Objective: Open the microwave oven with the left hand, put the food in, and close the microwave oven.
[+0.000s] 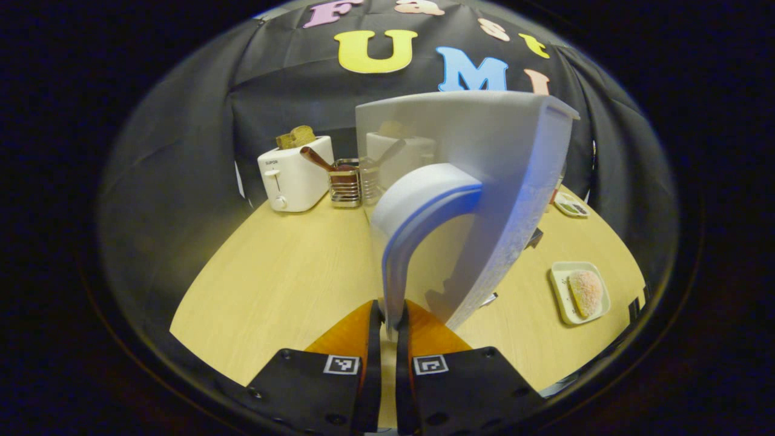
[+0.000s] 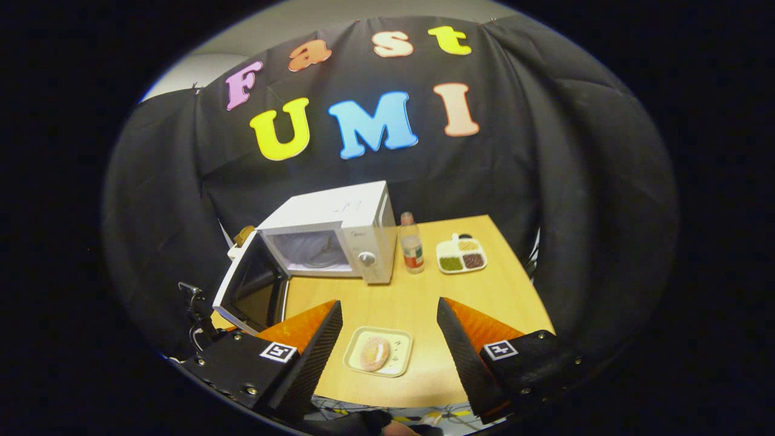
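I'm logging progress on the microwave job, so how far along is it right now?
Done: the microwave door stands swung open. In hand: the left gripper is shut on the door handle. Left: the food lies on its plate on the table, between the open right gripper's fingers, ungrasped; then loading and closing.
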A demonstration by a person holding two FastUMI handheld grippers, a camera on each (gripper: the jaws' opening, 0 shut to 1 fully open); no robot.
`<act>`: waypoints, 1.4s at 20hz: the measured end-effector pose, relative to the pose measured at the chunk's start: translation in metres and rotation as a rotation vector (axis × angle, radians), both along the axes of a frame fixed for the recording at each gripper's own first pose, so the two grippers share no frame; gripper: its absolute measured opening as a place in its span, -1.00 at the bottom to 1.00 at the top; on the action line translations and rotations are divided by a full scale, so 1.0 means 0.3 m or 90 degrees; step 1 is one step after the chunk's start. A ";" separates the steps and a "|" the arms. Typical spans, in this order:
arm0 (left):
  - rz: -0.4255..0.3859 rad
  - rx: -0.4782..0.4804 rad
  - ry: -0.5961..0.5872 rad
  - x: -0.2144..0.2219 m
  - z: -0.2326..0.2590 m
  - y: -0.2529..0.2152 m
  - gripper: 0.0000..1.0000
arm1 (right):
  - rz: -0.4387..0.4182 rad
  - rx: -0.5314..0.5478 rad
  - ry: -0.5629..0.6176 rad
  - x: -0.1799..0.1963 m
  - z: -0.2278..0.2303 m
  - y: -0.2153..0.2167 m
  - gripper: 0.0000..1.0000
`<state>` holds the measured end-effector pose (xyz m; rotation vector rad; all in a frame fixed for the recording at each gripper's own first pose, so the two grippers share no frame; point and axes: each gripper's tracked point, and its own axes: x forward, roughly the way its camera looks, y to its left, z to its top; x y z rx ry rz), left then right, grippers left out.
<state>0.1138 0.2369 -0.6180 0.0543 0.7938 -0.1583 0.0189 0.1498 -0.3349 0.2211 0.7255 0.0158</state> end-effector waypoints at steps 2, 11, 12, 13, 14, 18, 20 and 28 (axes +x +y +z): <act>-0.013 -0.008 -0.003 0.002 -0.002 0.031 -0.67 | -0.011 0.003 0.047 0.032 -0.135 0.057 0.93; -0.038 -0.037 0.003 0.013 -0.014 0.147 -0.63 | -0.030 0.005 0.261 0.059 -0.624 0.179 0.93; -0.037 -0.040 0.003 0.015 -0.011 0.151 -0.63 | -0.026 0.003 0.281 0.059 -0.667 0.190 0.94; -0.040 -0.040 0.004 0.016 -0.016 0.148 -0.63 | -0.024 0.005 0.301 0.055 -0.711 0.205 0.94; -0.043 -0.038 0.004 0.017 -0.015 0.149 -0.63 | -0.025 0.011 0.318 0.058 -0.742 0.217 0.94; -0.047 -0.038 0.008 0.017 -0.019 0.153 -0.65 | -0.042 0.001 0.363 0.059 -0.862 0.228 0.80; -0.048 -0.038 0.010 0.017 -0.016 0.154 -0.60 | -0.048 -0.005 0.379 0.059 -0.901 0.224 0.80; -0.046 -0.038 0.011 0.015 -0.019 0.153 -0.67 | -0.060 -0.033 0.403 0.037 -0.977 0.232 0.39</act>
